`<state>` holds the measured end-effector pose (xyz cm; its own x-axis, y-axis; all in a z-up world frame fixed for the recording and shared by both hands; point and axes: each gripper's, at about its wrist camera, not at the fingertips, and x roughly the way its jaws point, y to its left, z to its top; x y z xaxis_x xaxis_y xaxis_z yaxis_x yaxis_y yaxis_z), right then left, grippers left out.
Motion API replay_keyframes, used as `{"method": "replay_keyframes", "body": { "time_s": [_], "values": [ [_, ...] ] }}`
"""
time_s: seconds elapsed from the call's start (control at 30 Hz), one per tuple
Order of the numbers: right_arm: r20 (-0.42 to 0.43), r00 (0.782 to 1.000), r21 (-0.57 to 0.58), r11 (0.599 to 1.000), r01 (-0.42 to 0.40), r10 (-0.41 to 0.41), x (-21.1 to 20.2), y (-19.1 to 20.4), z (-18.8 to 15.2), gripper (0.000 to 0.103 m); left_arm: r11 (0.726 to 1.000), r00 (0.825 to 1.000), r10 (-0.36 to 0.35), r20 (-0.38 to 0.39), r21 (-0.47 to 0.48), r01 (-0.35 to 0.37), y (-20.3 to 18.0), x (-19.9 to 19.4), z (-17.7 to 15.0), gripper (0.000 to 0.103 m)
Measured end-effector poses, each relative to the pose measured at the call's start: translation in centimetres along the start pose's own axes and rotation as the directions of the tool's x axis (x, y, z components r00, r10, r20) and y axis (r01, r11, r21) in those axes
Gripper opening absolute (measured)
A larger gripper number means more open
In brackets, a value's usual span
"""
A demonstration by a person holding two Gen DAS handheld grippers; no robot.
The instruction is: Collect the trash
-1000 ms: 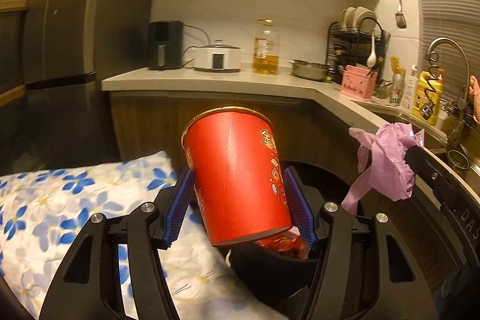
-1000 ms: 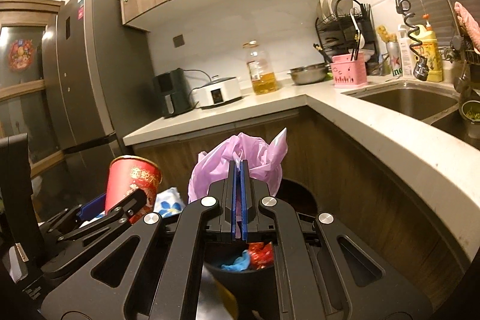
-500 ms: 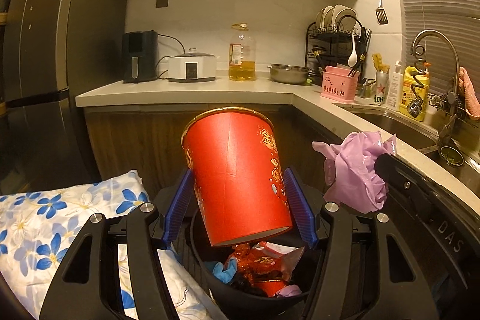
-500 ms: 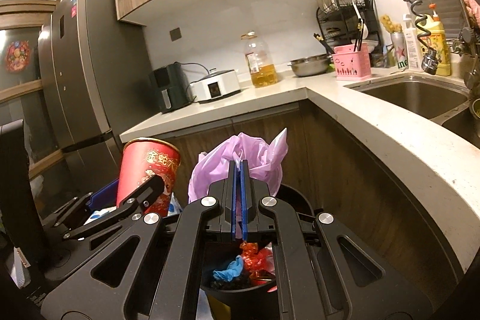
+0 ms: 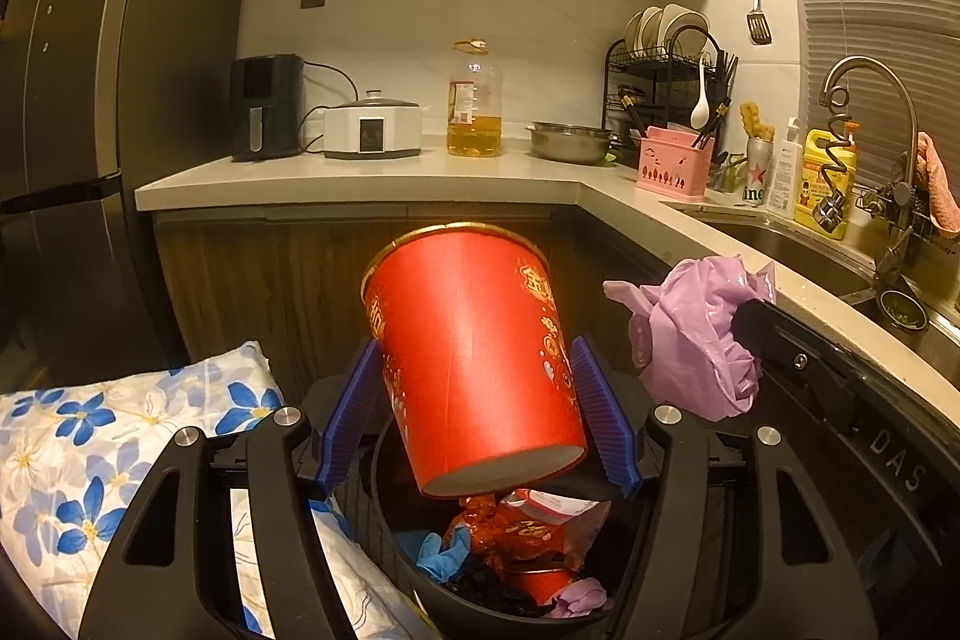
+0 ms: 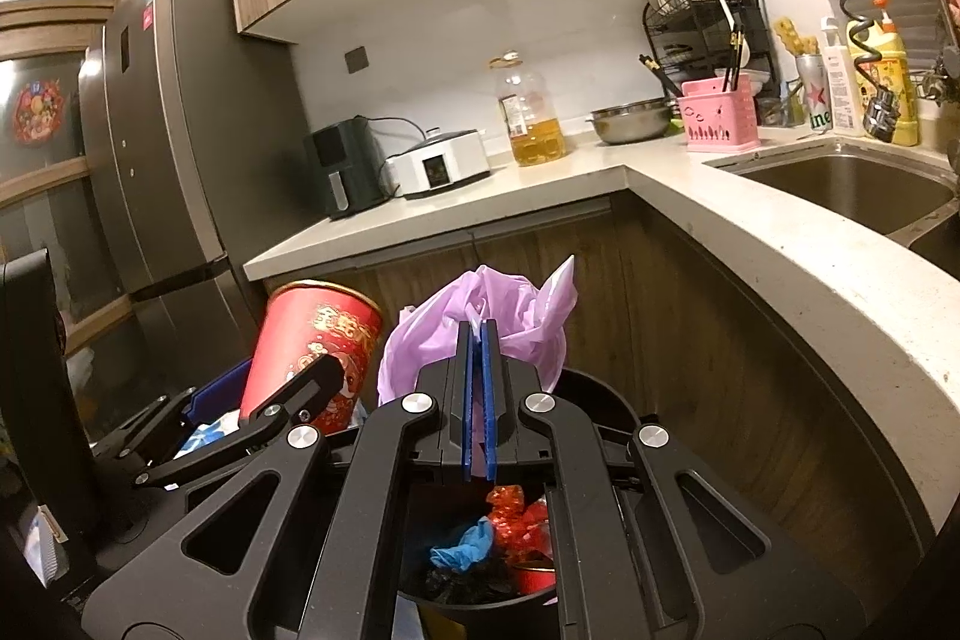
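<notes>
My left gripper point(image 5: 474, 418) is shut on a red paper cup point(image 5: 474, 364) with gold print, held tilted right above a black trash bin point(image 5: 390, 520) that holds red wrappers, a blue glove and other trash. The cup also shows in the right wrist view point(image 6: 312, 352). My right gripper point(image 6: 478, 388) is shut on a crumpled purple plastic bag point(image 6: 480, 316), also above the bin point(image 6: 420, 586). In the left wrist view the purple bag point(image 5: 696, 340) hangs just right of the cup.
A blue-flowered cloth point(image 5: 90, 460) lies left of the bin. A light countertop point(image 5: 360, 184) wraps around behind with an air fryer, cooker, oil bottle point(image 5: 474, 100), dish rack and sink point(image 6: 852, 184). A dark fridge point(image 6: 156, 148) stands at left.
Both grippers have moved over the bin: the trash inside has come into view under the cup, and the flowered cloth has slid to the left. Both grips are unchanged.
</notes>
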<state>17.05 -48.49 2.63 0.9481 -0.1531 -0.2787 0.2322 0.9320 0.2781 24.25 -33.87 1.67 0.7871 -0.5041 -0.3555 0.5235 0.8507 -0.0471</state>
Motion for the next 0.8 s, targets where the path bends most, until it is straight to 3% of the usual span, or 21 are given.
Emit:
{"method": "replay_keyframes", "body": {
  "time_s": [0.2,0.3,0.4,0.47,0.57,0.8],
  "values": [
    [-0.016,1.000,0.001,1.000,0.002,-0.002,0.9,-0.6,0.1,0.005,1.000,1.000,-0.005,-0.006,-0.002,0.005,0.1,0.5,-0.2,0.063],
    [-0.019,1.000,0.007,1.000,0.006,-0.005,1.0,-0.8,0.2,0.014,1.000,1.000,0.001,-0.009,-0.009,-0.001,0.6,0.6,-0.4,0.067],
    [-0.014,1.000,0.008,1.000,0.015,-0.015,0.9,-0.9,0.2,0.027,1.000,1.000,0.009,-0.015,-0.026,-0.010,1.2,0.6,-0.7,0.071],
    [-0.014,1.000,0.009,1.000,0.023,-0.023,0.9,-0.9,0.1,0.044,0.999,1.000,0.021,-0.017,-0.036,-0.022,1.7,0.4,-0.8,0.076],
    [-0.023,0.999,0.004,0.999,0.039,-0.039,0.7,-0.8,-0.3,0.059,0.998,0.999,0.042,-0.022,-0.048,-0.043,2.4,0.0,-1.2,0.084],
    [-0.046,0.993,-0.042,0.993,0.109,-0.111,-0.5,0.3,-1.5,0.088,0.991,0.991,0.131,-0.034,-0.034,-0.132,4.0,-1.9,-2.2,0.096]
  ]
}}
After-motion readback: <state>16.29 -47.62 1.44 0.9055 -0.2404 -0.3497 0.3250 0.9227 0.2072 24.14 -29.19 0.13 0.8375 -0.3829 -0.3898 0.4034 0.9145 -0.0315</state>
